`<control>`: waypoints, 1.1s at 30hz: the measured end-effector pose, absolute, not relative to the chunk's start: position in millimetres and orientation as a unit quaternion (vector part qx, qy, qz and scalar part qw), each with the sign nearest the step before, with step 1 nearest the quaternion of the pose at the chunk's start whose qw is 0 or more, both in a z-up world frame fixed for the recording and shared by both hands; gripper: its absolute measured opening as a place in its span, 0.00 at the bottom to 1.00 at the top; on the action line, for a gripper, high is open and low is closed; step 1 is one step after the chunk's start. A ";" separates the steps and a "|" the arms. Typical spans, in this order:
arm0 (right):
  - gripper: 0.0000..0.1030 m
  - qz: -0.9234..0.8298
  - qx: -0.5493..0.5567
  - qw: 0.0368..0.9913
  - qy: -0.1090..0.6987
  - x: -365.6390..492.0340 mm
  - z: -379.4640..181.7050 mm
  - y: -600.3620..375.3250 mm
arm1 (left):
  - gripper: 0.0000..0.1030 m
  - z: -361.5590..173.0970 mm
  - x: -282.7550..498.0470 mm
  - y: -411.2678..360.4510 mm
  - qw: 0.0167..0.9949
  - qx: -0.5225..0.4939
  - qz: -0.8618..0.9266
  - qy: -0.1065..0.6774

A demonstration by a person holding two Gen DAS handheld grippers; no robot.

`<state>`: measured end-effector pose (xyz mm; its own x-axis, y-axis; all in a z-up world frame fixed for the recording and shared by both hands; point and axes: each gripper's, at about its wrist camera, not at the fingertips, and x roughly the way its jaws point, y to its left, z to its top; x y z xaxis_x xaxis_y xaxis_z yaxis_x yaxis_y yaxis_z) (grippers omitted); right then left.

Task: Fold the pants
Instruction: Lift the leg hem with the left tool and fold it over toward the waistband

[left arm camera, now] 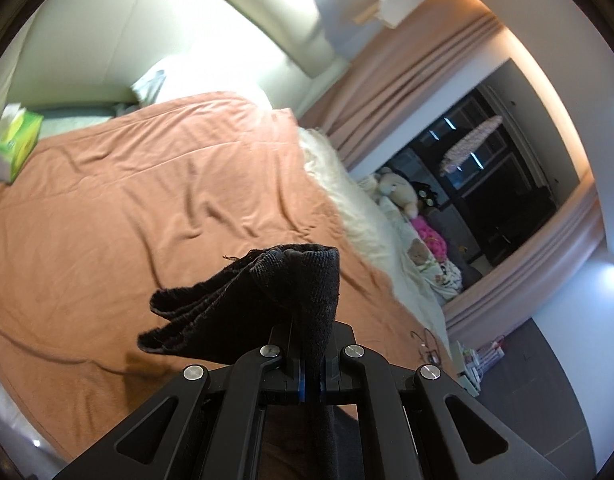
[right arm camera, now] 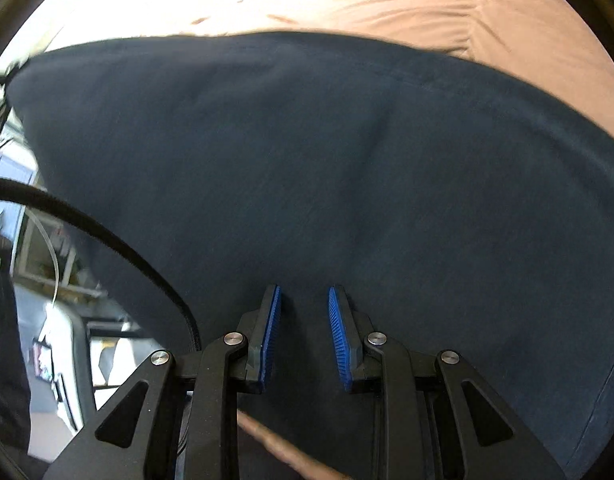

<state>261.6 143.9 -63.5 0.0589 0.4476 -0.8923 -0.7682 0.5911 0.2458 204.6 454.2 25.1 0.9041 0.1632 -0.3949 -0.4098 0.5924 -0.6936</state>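
- Left wrist view: my left gripper is clenched on a bunched end of the pants. The dark ribbed cloth stands up past the fingertips, flops over to the left in several stacked layers, and runs back down between the jaws toward me.
- Below and beyond it lies the bed under an orange-brown cover. A green tissue box sits at its far left edge; stuffed toys are piled off the right side, under the curtain.
- Handling, my judgement: the cloth is soft and limp, with no stiffness of its own. It droops as soon as it leaves the pads, so it goes only where a held point leads it. Light, not fragile, and the weave looks grippy rather than slick.
- Right wrist view: my right gripper is released, blue pads parted, nothing pressed between them. It hangs over the broad dark panel of the pants, which fills most of the frame with the bed cover showing beyond its top edge. I cannot tell if the tips touch the cloth.
- A black cable arcs across the left side.
- Where to hold, my judgement: pinch at an edge or seam through every layer, not mid-panel, where only the top layer would lift and the rest slide.
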 end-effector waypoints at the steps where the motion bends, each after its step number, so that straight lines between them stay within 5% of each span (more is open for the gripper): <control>1: 0.22 0.433 -0.146 0.711 0.534 259.4 -59.4 139.1 | 0.04 34.3 206.9 448.5 0.885 -0.414 0.159 0.144; 10: 0.22 0.441 -0.071 0.763 0.467 264.0 -6.1 64.0 | 0.04 103.7 232.1 394.6 0.918 -0.359 0.105 0.134; 14: 0.56 0.422 -0.039 0.800 0.424 266.4 19.6 13.2 | 0.04 123.8 248.8 365.6 0.928 -0.340 0.078 0.135; 26: 0.78 0.354 0.034 0.867 0.348 283.3 61.1 -126.0 | 0.04 175.5 293.5 275.1 0.947 -0.290 0.007 0.138; 33: 0.79 0.332 0.073 0.882 0.326 290.0 62.6 -187.0 | 0.04 193.8 320.7 221.7 0.952 -0.266 -0.025 0.148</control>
